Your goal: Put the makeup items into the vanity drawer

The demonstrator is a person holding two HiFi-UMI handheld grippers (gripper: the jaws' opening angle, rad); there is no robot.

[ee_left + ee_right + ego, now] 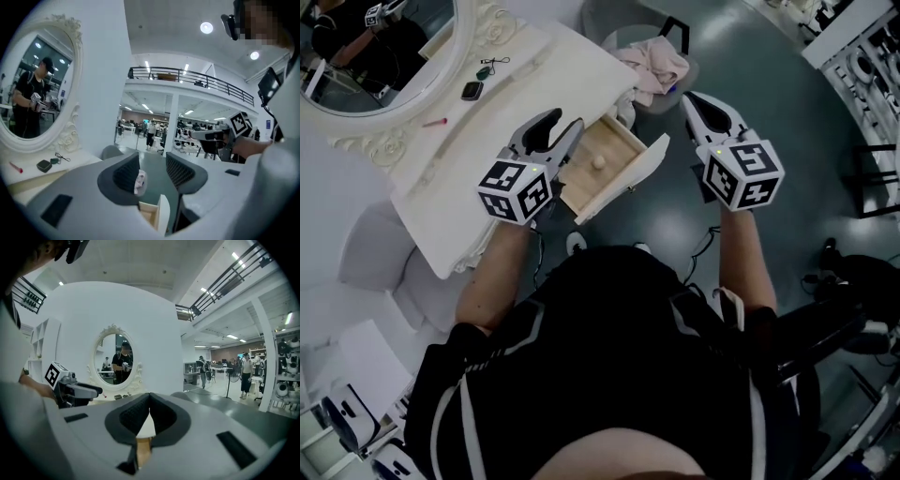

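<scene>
Two makeup items, a pink stick (436,122) and a dark compact (472,91), lie on the white tabletop (520,89) below the oval mirror (389,52). The drawer (649,157) stands open. The left hand-held gripper (565,127) hangs at the open drawer, jaws apart and empty. The right hand-held gripper (692,101), jaws together, is over the grey-green floor (769,75). The room is a large hall with a railed mezzanine (187,77).

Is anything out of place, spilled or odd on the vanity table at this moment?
Nothing is spilled or broken. The drawer is pulled open and shows one small round thing inside, while a pink stick, a dark case and a green item lie on the tabletop by the mirror.
</scene>
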